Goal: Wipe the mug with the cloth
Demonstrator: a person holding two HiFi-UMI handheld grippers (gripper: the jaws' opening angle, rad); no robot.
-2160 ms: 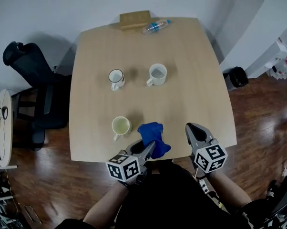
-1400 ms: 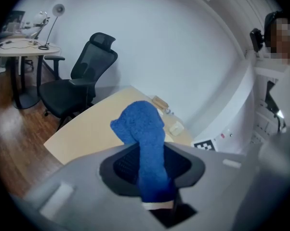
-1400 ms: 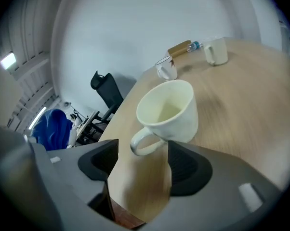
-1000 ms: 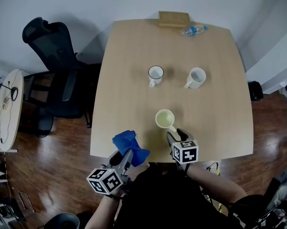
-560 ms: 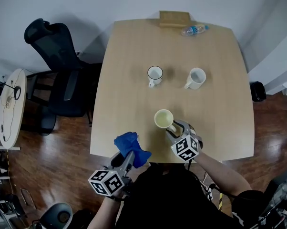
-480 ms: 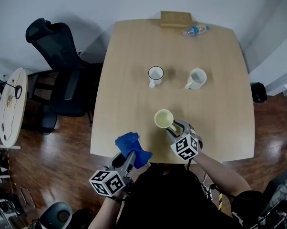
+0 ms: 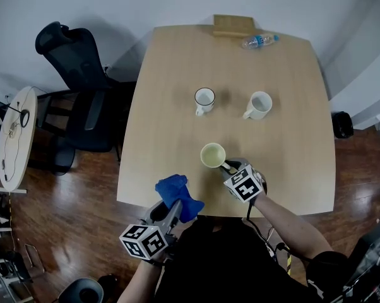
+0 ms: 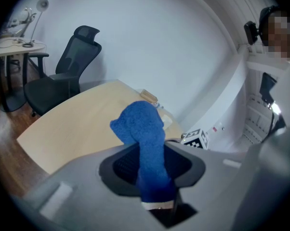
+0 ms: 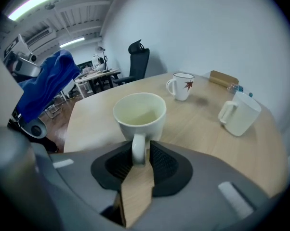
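A pale yellow mug [image 7: 213, 154] stands upright near the table's front edge, its handle pointing toward me. My right gripper [image 7: 230, 166] has just been closing, and its jaws now sit on either side of the handle [image 9: 138, 151], pads pressing it. In the right gripper view the mug [image 9: 139, 112] fills the centre just past the right gripper [image 9: 138, 159]. My left gripper [image 7: 175, 206] hovers over the table's front left edge, shut on a blue cloth [image 7: 177, 191]. The cloth [image 8: 141, 129] stands up bunched from between the jaws of the left gripper [image 8: 152, 166].
Two more mugs stand mid-table: a dark-rimmed white one [image 7: 204, 100] and a plain white one [image 7: 259, 105]. A water bottle [image 7: 259, 40] and a wooden block [image 7: 233, 25] lie at the far edge. A black office chair [image 7: 76, 62] stands left of the table [image 7: 171, 74].
My right gripper has rolled, come up to the yellow mug's handle and closed its jaws on it. The left gripper with the cloth has drifted slightly right.
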